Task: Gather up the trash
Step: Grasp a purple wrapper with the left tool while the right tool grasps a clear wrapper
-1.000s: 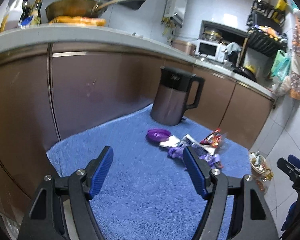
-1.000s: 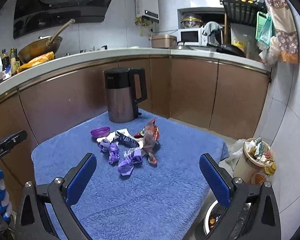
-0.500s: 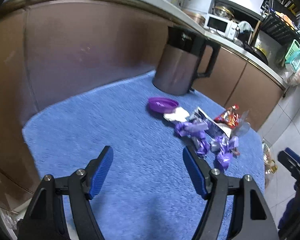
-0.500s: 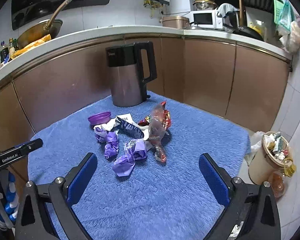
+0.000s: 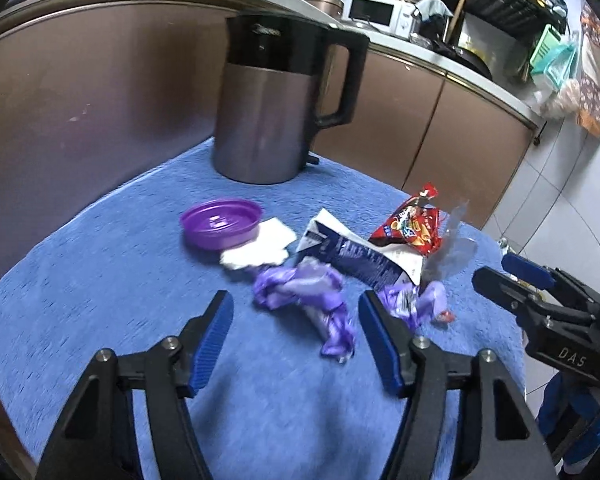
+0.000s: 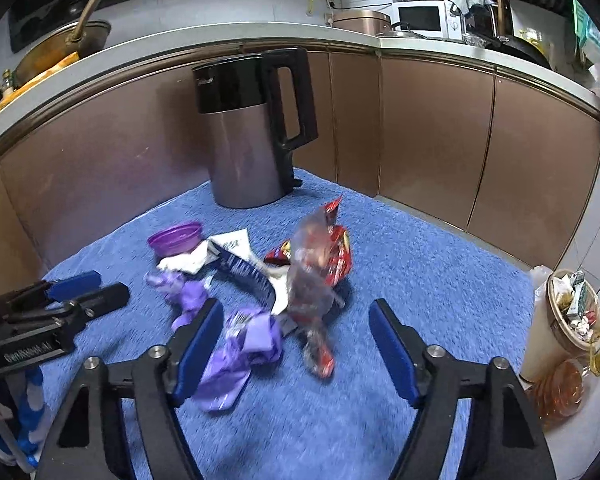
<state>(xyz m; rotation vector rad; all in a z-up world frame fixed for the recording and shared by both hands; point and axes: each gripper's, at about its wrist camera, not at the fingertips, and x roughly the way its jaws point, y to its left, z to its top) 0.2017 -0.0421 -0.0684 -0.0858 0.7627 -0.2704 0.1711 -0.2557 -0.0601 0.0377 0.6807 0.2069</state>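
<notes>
A heap of trash lies on the blue towel (image 5: 100,288): crumpled purple wrappers (image 5: 308,292) (image 6: 240,352), a white tissue (image 5: 260,248), a dark blue and white packet (image 5: 352,256) (image 6: 240,264), a red snack bag (image 5: 412,224) (image 6: 336,248) and a clear wrapper (image 6: 312,292). My left gripper (image 5: 296,340) is open, just short of the purple wrappers. My right gripper (image 6: 296,348) is open, with a purple wrapper and the clear wrapper between its fingers' line. Each gripper shows in the other's view, the right one (image 5: 528,280) and the left one (image 6: 76,292).
A grey and black kettle (image 5: 272,100) (image 6: 252,128) stands at the towel's back. A purple lid (image 5: 220,222) (image 6: 176,236) lies beside the tissue. A full trash bin (image 6: 564,324) stands on the floor at the right. Brown cabinets (image 6: 420,128) close off the back.
Both grippers have moved forward and down toward the trash heap, which now looks much larger. Both stay open and the trash has not moved.
</notes>
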